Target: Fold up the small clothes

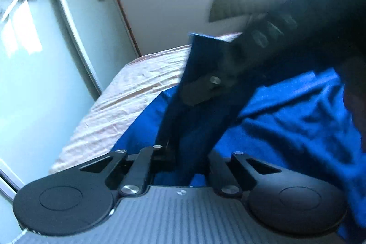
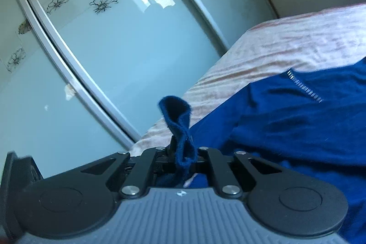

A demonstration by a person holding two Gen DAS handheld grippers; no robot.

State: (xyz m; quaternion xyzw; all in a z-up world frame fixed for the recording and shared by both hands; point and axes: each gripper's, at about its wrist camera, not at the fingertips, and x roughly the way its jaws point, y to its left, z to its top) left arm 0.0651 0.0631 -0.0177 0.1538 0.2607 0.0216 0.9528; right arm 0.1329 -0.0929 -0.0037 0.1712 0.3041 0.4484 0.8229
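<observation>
Blue garment [image 2: 286, 129] on pink-sheeted bed [image 2: 286, 42], wardrobe [image 2: 114, 49] beside

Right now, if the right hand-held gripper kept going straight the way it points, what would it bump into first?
Probably the bed's pale wrinkled sheet just ahead, then the flowered glass wardrobe door; depth is unclear. The right hand-held gripper grips blue cloth.

Both wrist views close over bed [image 1: 119, 93], facing wardrobe doors [image 2: 128, 42].

A deep blue garment [image 2: 297, 120] lies on a pale pink-striped sheet [image 2: 286, 42] beside pale green flower-printed doors [image 2: 114, 38].
</observation>
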